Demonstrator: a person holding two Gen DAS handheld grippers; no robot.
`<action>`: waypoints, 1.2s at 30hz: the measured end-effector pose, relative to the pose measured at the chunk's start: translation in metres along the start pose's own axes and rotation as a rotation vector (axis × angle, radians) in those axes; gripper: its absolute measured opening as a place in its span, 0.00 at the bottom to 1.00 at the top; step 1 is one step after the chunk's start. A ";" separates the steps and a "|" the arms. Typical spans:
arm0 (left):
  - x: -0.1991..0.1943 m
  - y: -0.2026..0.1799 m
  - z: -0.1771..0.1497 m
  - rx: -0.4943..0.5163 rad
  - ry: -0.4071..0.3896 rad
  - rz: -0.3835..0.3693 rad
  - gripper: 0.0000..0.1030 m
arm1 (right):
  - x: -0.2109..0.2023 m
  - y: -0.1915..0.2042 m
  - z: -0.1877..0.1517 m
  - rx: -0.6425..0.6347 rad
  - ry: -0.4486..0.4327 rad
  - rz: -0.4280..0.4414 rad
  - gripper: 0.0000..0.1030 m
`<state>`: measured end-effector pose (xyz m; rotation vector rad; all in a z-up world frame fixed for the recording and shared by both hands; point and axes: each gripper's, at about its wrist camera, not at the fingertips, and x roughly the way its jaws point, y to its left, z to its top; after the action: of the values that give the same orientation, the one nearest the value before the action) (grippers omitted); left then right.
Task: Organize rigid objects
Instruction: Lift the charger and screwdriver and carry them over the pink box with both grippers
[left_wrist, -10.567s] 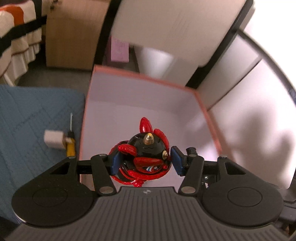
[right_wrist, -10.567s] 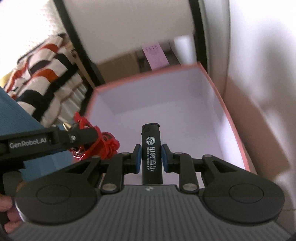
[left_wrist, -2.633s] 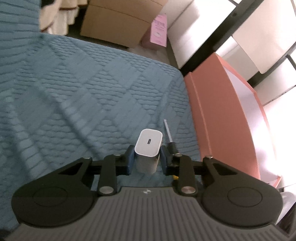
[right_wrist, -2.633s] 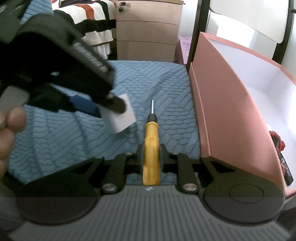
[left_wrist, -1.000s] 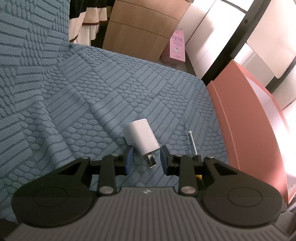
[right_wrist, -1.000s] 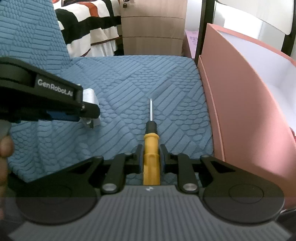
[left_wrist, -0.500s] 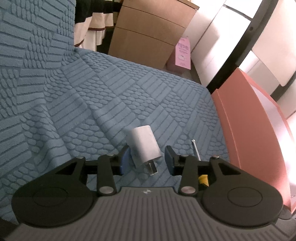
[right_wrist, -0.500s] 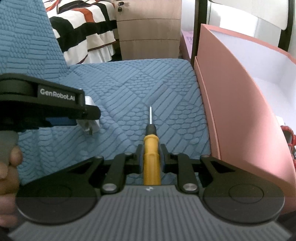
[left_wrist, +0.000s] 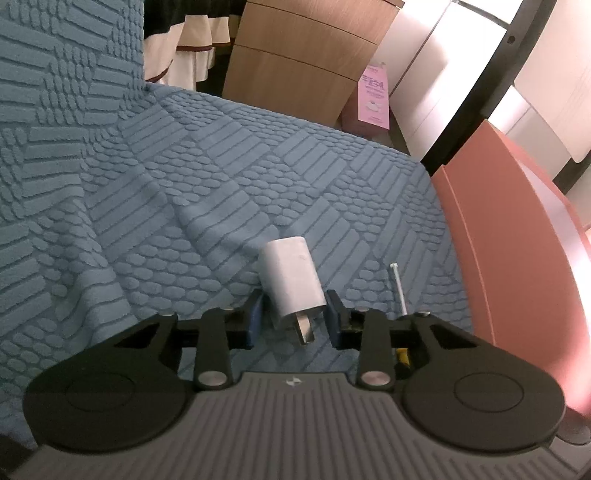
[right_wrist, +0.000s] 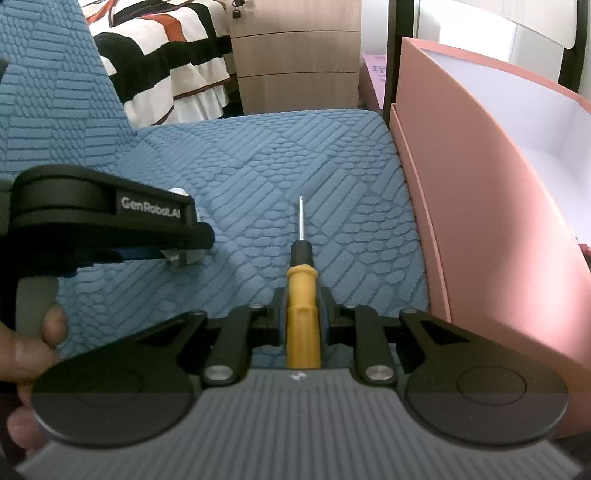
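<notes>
In the left wrist view, the left tool (left_wrist: 294, 317) stands with its two blue pads on either side of the white charger (left_wrist: 291, 278), which lies on the blue quilted bed cover (left_wrist: 184, 184) with its metal prongs toward the camera. A thin gap shows at each pad, so the jaws look open around the charger and not pressing it; this seems a position to close on its flat sides, which give a firm hold. Just right of it lies the metal shaft of the screwdriver (left_wrist: 398, 290), and beyond that, at the right edge of the bed, stands the pink box (left_wrist: 509, 240) with its wall upright. In the right wrist view, the right tool (right_wrist: 302, 314) is closed on the yellow handle of the screwdriver (right_wrist: 303, 291), whose tip points forward along the fingers, likely so that it can go lengthwise into the box. The pink box (right_wrist: 480, 206) is just to the right, with a white inside, and something red shows low behind its wall. The left tool (right_wrist: 177, 254) appears at the left, low over the cover, with the charger mostly hidden under it.
</notes>
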<state>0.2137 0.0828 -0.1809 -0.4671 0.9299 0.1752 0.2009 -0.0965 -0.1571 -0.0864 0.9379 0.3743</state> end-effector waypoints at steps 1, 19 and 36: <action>-0.002 0.000 0.000 0.004 0.000 0.002 0.36 | 0.000 0.000 0.000 0.001 -0.001 0.001 0.20; -0.033 0.012 0.001 -0.058 0.005 -0.047 0.30 | -0.023 -0.007 0.007 0.061 -0.011 0.039 0.20; -0.073 0.012 0.003 -0.026 -0.002 -0.084 0.30 | -0.052 -0.013 0.013 0.092 0.009 0.080 0.20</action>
<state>0.1690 0.0984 -0.1243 -0.5292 0.9051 0.1116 0.1876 -0.1198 -0.1090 0.0340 0.9677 0.4043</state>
